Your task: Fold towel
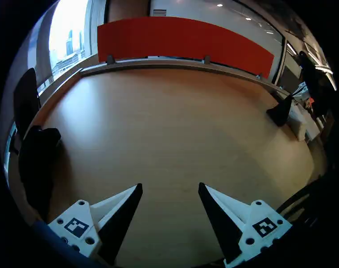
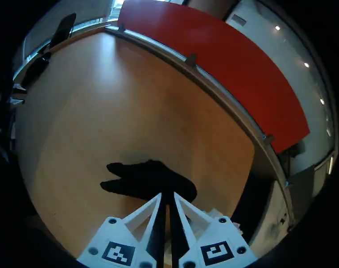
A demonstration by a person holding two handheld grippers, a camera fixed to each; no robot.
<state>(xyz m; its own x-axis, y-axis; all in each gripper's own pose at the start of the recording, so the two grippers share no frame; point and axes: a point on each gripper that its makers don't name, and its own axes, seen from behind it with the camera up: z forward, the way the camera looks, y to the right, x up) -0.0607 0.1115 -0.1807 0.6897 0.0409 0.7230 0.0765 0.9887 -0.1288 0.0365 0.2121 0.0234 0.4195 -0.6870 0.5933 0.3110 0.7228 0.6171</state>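
- The left gripper (image 1: 170,185) is released: in the left gripper view its two fingers stand wide apart with bare wood between them, touching nothing.
- It hovers over the near part of a pale wooden counter (image 1: 169,125).
- The right gripper (image 2: 167,194) is clenched. In the right gripper view its fingers are drawn almost together, and a dark strip of cloth fills the narrow slot between them.
- That cloth is the towel (image 2: 147,178), a black crumpled piece lying on the counter (image 2: 102,111) straight ahead of the right fingertips. Two dark lobes of it reach out to the left.
- In the left gripper view the towel (image 1: 280,114) shows as a small dark peak far off on the right side of the counter, well apart from the left gripper.
- A whitish shape lies just beside that peak. It is too small to tell what it is.
- A red divider panel (image 1: 183,38) stands upright along the far edge of the counter, and it shows as well in the right gripper view (image 2: 223,58).
- A black chair (image 1: 35,152) sits at the left end of the counter, with a bright window (image 1: 67,35) behind it.
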